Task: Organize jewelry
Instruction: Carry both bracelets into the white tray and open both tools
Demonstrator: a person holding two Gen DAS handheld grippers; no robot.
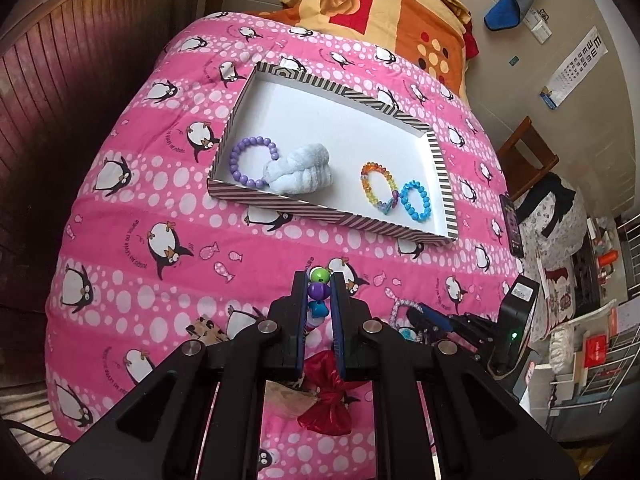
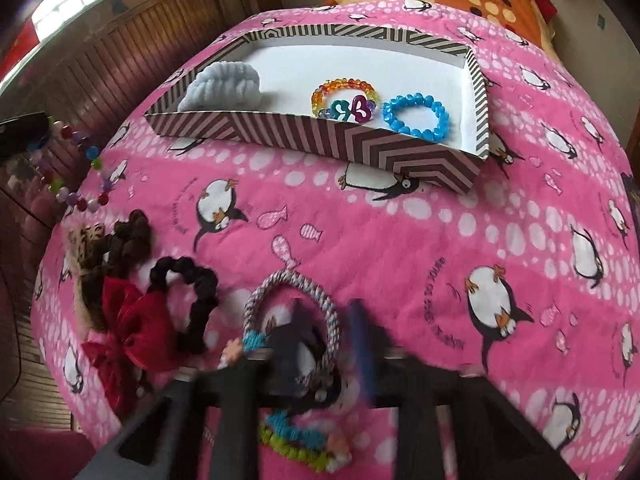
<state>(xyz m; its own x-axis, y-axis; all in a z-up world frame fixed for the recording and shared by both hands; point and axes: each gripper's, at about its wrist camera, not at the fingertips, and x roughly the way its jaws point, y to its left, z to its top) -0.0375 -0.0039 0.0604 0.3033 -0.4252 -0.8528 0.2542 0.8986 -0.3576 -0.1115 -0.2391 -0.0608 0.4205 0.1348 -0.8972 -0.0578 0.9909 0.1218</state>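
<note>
1. Left gripper (image 1: 319, 280): jaws clamped on bead necklace (image 1: 318, 292), held above pink blanket (image 1: 132, 240), short of striped tray (image 1: 332, 212).
2. Right gripper (image 2: 326, 320): blurred, jaws apart over braided hair tie (image 2: 256, 300) near blanket's front edge.
3. Tray holds purple bracelet (image 1: 252, 160), blue bracelet (image 1: 416, 202).

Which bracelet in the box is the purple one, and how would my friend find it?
Look on the pink penguin blanket for the striped box with a white inside. The purple bracelet lies at its left end, touching a fluffy pale blue scrunchie. It is the only ring of plain lilac beads; the other two bracelets sit together at the right end.
</note>
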